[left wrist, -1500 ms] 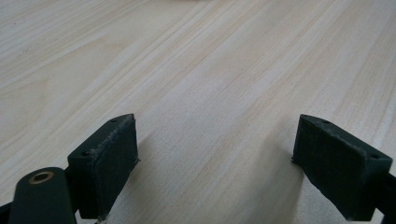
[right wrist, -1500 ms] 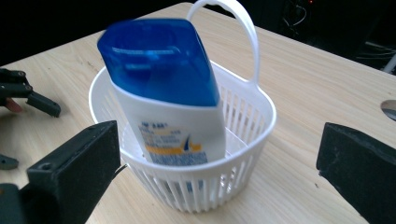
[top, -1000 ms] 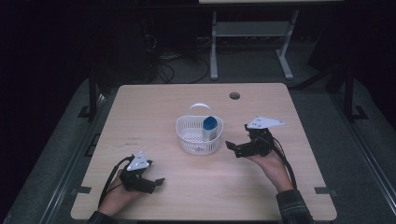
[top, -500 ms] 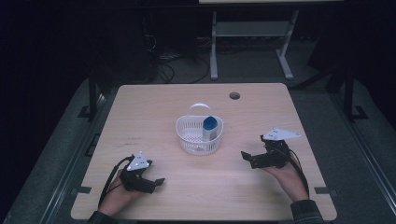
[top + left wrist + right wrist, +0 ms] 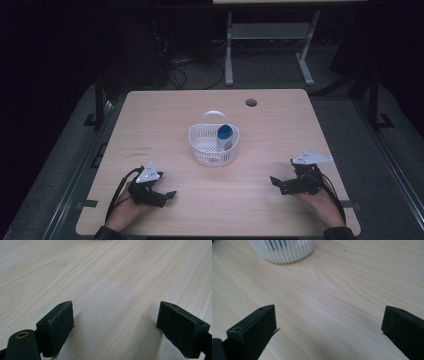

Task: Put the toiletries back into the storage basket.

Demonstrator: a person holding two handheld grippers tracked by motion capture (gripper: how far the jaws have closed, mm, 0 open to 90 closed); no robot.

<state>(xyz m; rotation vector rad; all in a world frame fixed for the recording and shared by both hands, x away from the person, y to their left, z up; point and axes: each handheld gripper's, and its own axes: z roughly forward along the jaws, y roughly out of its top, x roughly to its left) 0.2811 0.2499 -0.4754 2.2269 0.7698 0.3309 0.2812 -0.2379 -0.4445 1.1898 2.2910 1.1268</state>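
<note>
A white ribbed basket (image 5: 213,144) with a thin handle stands mid-table, and a blue-capped container (image 5: 224,136) leans inside its right half. The basket's lower wall (image 5: 283,251) also appears at the top of the right gripper view. My left gripper (image 5: 169,196) rests near the front left edge, jaws wide apart over bare wood, as the left gripper view (image 5: 115,332) confirms. My right gripper (image 5: 276,183) lies near the front right, pointing left toward the basket, open with nothing between its jaws (image 5: 328,332).
The light wooden table (image 5: 165,115) has a round cable hole (image 5: 251,102) at the back right. A metal stand (image 5: 270,30) and cables sit on the dark floor beyond the table. Bare wood lies between each gripper and the basket.
My right gripper has drawn back from beside the basket toward the front right edge and come down to the table. The left gripper has stayed put.
</note>
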